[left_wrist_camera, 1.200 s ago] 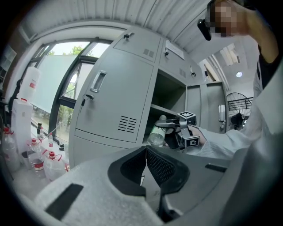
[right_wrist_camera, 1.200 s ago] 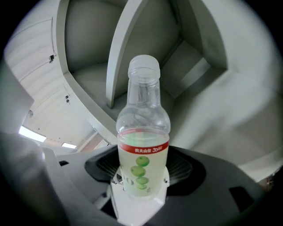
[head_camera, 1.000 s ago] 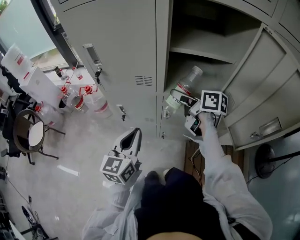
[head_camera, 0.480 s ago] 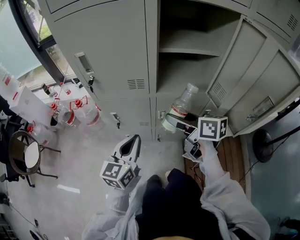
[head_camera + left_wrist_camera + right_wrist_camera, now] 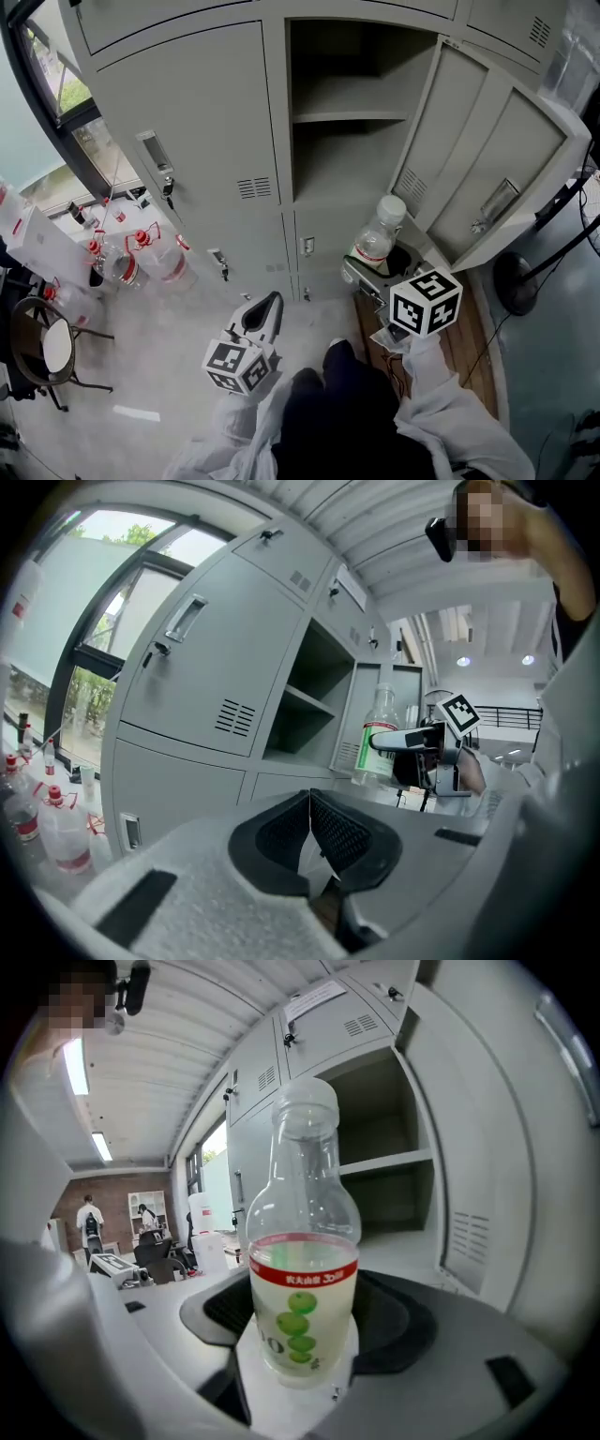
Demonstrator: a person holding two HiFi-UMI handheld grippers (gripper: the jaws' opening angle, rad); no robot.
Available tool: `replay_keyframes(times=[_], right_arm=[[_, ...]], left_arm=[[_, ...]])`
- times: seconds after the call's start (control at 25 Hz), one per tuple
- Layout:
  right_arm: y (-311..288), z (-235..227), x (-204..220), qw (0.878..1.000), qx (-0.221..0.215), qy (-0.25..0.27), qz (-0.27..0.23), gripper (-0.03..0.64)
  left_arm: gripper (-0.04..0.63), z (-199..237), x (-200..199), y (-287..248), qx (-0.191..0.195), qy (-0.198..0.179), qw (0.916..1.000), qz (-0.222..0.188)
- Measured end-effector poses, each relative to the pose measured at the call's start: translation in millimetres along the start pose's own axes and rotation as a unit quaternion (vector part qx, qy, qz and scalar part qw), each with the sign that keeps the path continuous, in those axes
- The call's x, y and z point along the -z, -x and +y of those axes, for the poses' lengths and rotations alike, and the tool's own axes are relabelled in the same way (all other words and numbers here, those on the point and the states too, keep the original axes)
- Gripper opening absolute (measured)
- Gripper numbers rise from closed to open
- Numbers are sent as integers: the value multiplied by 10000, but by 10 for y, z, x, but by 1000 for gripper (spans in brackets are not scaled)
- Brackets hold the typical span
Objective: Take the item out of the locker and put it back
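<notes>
A clear plastic bottle (image 5: 379,233) with a red and green label stands upright in front of the open locker (image 5: 348,117), outside it. My right gripper (image 5: 372,271) is shut on the bottle's lower body. In the right gripper view the bottle (image 5: 302,1283) fills the middle, with the dark pads (image 5: 389,1321) of the right gripper (image 5: 302,1344) pressing on both sides. My left gripper (image 5: 263,313) hangs lower left, shut and holding nothing. In the left gripper view the left gripper (image 5: 309,825) has its pads together, and the bottle (image 5: 378,731) shows beyond them. Both locker compartments look bare.
The locker door (image 5: 467,173) stands swung open to the right. Several water jugs with red caps (image 5: 155,258) sit on the floor at the left, by a chair (image 5: 45,349). A wooden board (image 5: 466,339) lies under my right arm. A round stand base (image 5: 514,281) is at the right.
The bottle has come out of the lower locker compartment in my right gripper and turned from tilted to upright, nearer my body. The left gripper stays shut and low.
</notes>
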State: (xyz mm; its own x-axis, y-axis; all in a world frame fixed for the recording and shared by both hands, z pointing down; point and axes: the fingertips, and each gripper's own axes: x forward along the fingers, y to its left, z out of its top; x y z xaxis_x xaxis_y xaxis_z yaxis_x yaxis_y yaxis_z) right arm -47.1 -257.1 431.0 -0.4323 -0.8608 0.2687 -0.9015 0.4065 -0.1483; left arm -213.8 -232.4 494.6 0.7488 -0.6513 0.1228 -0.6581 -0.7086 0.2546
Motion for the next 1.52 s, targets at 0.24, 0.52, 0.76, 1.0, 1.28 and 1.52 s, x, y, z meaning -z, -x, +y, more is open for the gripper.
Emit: replay_keyframes(times=[0.24,0.52,0.76,1.0,1.28,1.52], right_arm=[[49,-251,-214,9987,385,251,-238,308],[-180,-503,-971,9919,553,1013,-540,308],[-421,-600,-1840,9755,712,1932,-770,308],[-748,-634,-2380,9304,1067,3474,-484,308],[-1189,-806,-2657,8802,1354,4548,45,308],[-1605,-1133,-2710,8703,1458,4675,531,308]], left_arm=[[8,-45,-145,-201,278,-67,9996,-87],[8,20,-632,-535,270,-356,9982,-410],[8,117,-1059,-807,292,-693,9955,-571],[8,167,-1364,-993,333,-864,9925,-797],[8,290,-1472,-993,168,-977,9910,-904],[8,502,-1520,-879,-180,-972,9901,-993]])
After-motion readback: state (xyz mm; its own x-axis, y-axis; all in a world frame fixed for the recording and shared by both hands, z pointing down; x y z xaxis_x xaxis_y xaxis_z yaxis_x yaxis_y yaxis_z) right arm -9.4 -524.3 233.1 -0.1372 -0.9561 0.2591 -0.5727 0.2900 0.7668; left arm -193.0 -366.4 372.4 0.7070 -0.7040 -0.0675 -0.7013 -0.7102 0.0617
